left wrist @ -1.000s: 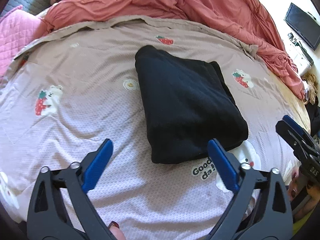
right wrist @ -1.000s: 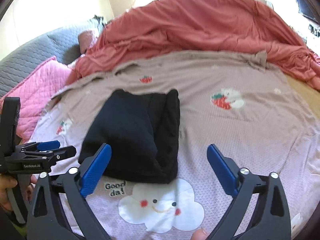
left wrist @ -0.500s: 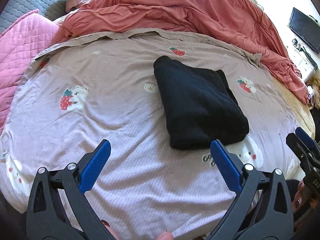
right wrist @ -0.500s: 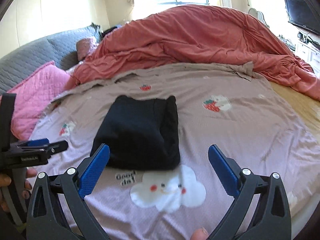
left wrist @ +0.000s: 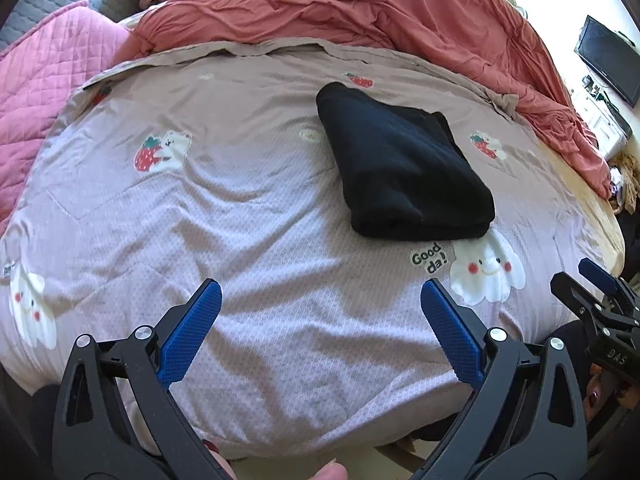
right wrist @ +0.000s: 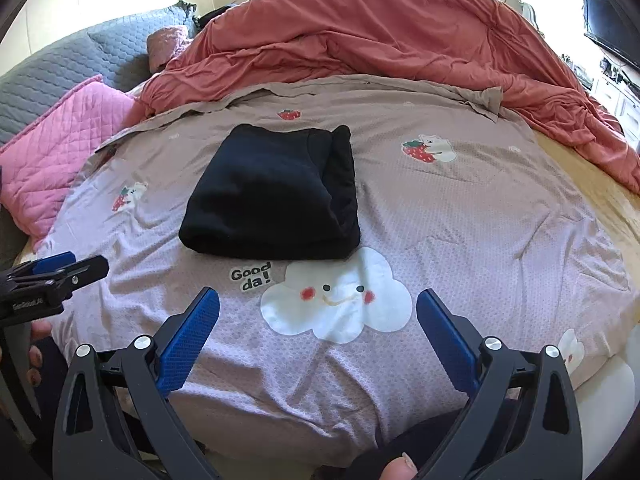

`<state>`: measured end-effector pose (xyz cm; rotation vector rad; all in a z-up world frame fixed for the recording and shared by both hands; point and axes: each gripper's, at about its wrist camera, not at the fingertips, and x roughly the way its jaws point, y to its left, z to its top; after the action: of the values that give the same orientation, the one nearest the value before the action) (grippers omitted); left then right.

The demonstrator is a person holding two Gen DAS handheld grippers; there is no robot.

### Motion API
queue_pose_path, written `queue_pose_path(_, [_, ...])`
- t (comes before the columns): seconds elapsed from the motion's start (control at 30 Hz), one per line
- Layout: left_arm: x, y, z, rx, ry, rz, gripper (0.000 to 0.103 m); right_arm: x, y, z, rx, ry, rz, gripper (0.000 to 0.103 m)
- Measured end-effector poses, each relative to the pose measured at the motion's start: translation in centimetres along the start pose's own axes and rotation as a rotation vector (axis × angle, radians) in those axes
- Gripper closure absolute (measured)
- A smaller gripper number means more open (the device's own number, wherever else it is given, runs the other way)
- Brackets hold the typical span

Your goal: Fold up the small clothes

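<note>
A black garment [left wrist: 404, 168] [right wrist: 276, 196] lies folded into a compact rectangle on the lilac printed bedspread [left wrist: 240, 216] [right wrist: 460, 216], just beyond the cloud print. My left gripper [left wrist: 320, 300] hangs open near the bed's front edge, well short of the garment, with nothing between its blue pads. My right gripper [right wrist: 318, 312] is open too, over the cloud print and back from the garment. Each gripper shows at the edge of the other's view: the right gripper [left wrist: 596, 304] and the left gripper [right wrist: 56, 272].
A rumpled coral duvet [left wrist: 360, 12] [right wrist: 400, 36] is heaped along the far side of the bed. A pink quilted pillow [left wrist: 44, 64] [right wrist: 60, 148] and grey headboard [right wrist: 80, 56] are at the left. A dark screen [left wrist: 608, 60] stands at the right.
Both grippers have drawn back from the folded garment toward the bed's front edge, so it looks smaller and farther. The garment itself has stayed put and both grippers remain open.
</note>
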<state>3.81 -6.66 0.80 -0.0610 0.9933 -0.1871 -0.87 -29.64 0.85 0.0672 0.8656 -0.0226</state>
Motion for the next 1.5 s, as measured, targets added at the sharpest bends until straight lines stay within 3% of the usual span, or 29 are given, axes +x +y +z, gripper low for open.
queue_pose_path(1.5, [-0.2, 0.3, -0.3, -0.001, 0.022, 0.016, 0.010, 0.4, -1.1, 0.1, 0.020, 0.009, -0.014, 0.005])
